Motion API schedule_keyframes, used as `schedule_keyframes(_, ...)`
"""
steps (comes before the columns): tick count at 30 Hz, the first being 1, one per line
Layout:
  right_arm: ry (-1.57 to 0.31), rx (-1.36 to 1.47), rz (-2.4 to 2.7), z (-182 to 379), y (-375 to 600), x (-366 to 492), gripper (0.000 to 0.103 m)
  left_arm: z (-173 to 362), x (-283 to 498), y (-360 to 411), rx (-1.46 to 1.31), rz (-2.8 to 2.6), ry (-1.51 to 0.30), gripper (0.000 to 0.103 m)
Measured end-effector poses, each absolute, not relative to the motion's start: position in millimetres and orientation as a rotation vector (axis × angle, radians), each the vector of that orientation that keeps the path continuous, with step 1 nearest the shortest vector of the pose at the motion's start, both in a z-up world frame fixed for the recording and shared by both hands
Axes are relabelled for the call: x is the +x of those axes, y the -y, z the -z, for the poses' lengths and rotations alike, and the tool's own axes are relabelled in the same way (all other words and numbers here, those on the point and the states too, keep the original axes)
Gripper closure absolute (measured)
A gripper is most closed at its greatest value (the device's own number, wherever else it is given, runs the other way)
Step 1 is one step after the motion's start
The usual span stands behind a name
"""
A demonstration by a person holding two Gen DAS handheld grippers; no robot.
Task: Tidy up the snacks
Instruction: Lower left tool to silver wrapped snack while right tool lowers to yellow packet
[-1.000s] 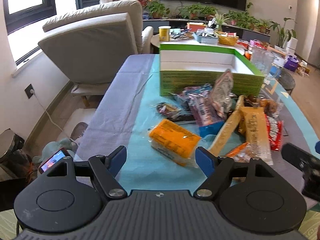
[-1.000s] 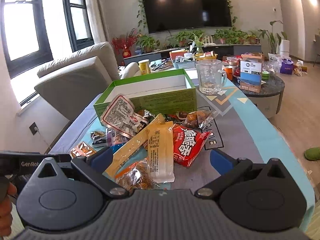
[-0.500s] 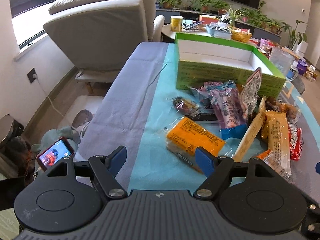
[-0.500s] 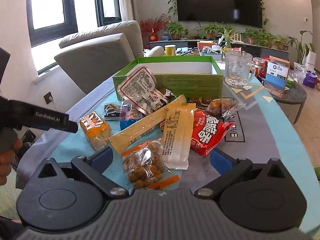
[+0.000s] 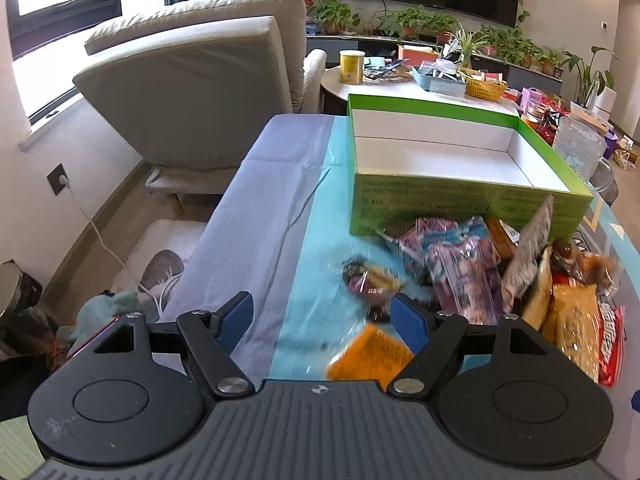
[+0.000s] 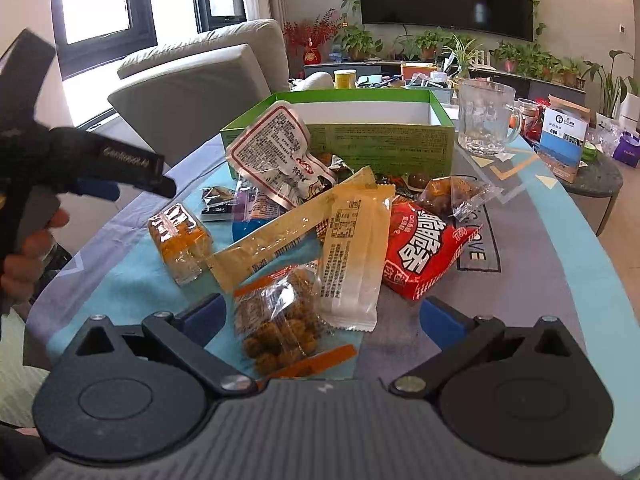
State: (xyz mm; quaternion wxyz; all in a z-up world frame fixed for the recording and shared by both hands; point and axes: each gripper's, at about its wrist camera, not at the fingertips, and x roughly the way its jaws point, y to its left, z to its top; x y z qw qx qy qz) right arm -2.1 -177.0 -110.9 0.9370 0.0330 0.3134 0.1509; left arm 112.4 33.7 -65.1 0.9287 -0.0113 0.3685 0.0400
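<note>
On the table (image 6: 560,264), near the empty green box (image 6: 380,144), lies a pile of light, crinkly, slippery snack packets (image 6: 348,240), best pinched at sealed edges; both the left gripper (image 5: 320,316) and right gripper (image 6: 320,316) gape wide, holding nothing.

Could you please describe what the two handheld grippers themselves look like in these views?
Both the left gripper and right gripper share one design: a dark grey ribbed body, two round black discs, black linkage arms with silver pivot screws, and blue textured pads on the jaws. Seen sideways, the left gripper bears white lettering, too blurred to read.
</note>
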Motion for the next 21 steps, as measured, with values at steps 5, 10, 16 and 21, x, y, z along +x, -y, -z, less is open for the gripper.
schedule_keyframes(5, -0.648, 0.077, -0.297, 112, 178, 9, 0.040, 73, 139, -27, -0.012, -0.058, -0.787, 0.030)
schedule_keyframes(10, -0.652, 0.108, -0.288, 111, 181, 19, 0.040, 81, 163, -21, -0.026, -0.049, -0.817, 0.030)
schedule_keyframes(16, -0.635, 0.106, -0.266, 108, 181, 29, 0.040, 80, 173, -17, -0.016, -0.046, -0.822, 0.030)
schedule_keyframes(21, -0.644, 0.114, -0.264, 111, 181, 32, 0.040, 69, 160, -25, -0.060, -0.009, -0.789, 0.030)
